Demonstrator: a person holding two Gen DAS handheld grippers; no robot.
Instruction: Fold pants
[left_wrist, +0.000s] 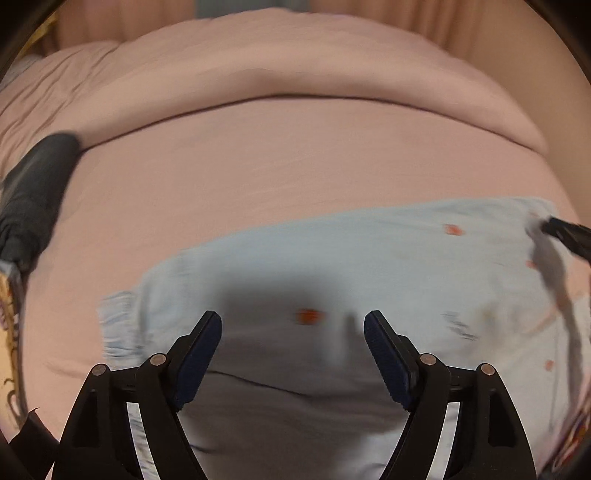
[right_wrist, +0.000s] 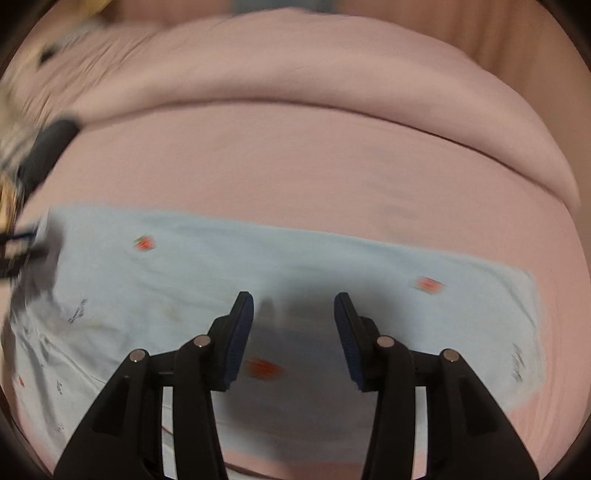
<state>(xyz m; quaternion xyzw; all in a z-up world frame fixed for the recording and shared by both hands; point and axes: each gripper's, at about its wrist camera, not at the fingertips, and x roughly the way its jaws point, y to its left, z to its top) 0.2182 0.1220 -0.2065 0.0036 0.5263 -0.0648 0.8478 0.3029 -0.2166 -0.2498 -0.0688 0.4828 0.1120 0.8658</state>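
Light blue pants (left_wrist: 332, 258) with small red strawberry prints lie flat on a pink bed sheet (left_wrist: 258, 166). My left gripper (left_wrist: 292, 321) is open and empty, just above the pants near their elastic cuff end (left_wrist: 118, 325). My right gripper (right_wrist: 293, 301) is open and empty over the middle of the pants (right_wrist: 258, 266) in the right wrist view. Each gripper's tip shows at the edge of the other's view: the right gripper's tip (left_wrist: 565, 232) and the left gripper's tip (right_wrist: 18, 247). Both views are motion-blurred.
A folded pink duvet (left_wrist: 295, 74) lies across the far side of the bed. A dark garment (left_wrist: 37, 192) lies at the left, also in the right wrist view (right_wrist: 51, 144). A yellow patterned item (left_wrist: 11, 314) sits at the left edge.
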